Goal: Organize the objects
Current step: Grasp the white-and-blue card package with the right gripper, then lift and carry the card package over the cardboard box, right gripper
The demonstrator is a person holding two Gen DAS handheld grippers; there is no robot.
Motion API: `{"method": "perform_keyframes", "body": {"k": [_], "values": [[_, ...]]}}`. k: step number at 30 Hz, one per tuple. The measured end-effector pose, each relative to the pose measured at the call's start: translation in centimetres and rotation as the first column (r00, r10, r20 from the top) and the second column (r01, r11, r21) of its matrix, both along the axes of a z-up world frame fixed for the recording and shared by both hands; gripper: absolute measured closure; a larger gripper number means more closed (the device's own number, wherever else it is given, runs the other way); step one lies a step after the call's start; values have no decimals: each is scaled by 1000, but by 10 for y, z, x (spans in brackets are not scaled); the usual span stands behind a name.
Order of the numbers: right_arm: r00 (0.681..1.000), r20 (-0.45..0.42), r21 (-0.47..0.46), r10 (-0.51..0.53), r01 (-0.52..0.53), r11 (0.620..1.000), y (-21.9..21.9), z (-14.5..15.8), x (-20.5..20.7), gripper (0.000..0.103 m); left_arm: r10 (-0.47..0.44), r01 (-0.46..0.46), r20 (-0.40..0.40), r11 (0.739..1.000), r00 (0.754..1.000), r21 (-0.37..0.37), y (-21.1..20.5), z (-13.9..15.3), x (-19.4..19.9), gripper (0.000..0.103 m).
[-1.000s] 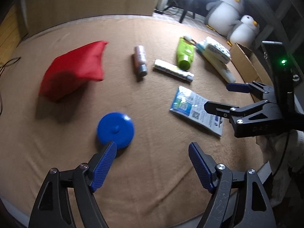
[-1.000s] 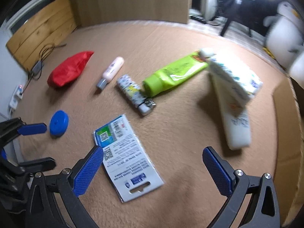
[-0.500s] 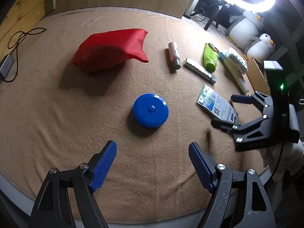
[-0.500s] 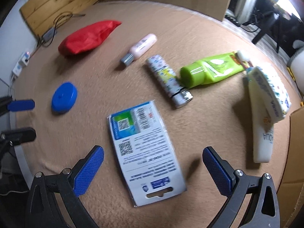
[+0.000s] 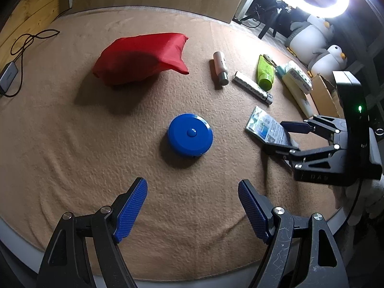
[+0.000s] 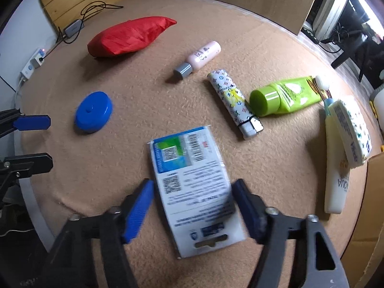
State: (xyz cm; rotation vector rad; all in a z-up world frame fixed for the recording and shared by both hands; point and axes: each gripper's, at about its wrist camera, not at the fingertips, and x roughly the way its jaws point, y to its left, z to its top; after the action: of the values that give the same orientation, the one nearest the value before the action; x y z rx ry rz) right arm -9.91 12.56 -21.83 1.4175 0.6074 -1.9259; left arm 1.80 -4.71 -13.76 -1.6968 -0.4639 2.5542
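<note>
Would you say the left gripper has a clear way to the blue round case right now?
Probably yes: the left gripper stands open with the blue round case just ahead of its fingertips, only bare blanket between them.

The left wrist view looks steeply down along its own fingers from the near edge of the tan-covered surface, close above it; the right wrist view does likewise from further right; both share the blue round case, the red pouch and the printed packet; each catches the other hand-held gripper at its border.
</note>
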Motion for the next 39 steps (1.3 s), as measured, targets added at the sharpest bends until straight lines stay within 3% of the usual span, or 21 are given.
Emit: {"method": "perform_keyframes", "body": {"k": [4, 7, 14, 17, 25, 32, 39], "values": [[1000, 27, -29, -12, 12, 999, 7, 1, -8, 45, 1, -1, -3, 1000, 1000, -1, 0, 1, 1, 22], [999, 41, -26, -14, 15, 1000, 10, 0, -12, 39, 7, -7, 1, 1000, 1000, 1, -1, 0, 1, 22], [999, 46, -2, 1, -1, 1000, 5, 0, -13, 40, 11, -11, 4, 1000, 1000, 1, -2, -1, 1, 22], [999, 40, 1, -13, 13, 1000, 5, 0, -13, 47, 13, -13, 3, 1000, 1000, 2, -3, -1, 2, 22], [991, 67, -63, -118, 123, 990, 23, 7, -10, 48, 4, -4, -2, 1000, 1000, -9, 2, 1, -1, 22], [969, 51, -145, -241, 246, 958, 58, 29, -8, 48, -31, 31, 4, 999, 1000, -22, 19, 0, -11, 22], [912, 8, -235, -409, 400, 886, 121, 65, -9, 48, -84, 84, 6, 996, 996, -28, 46, 1, -25, 22]]}}
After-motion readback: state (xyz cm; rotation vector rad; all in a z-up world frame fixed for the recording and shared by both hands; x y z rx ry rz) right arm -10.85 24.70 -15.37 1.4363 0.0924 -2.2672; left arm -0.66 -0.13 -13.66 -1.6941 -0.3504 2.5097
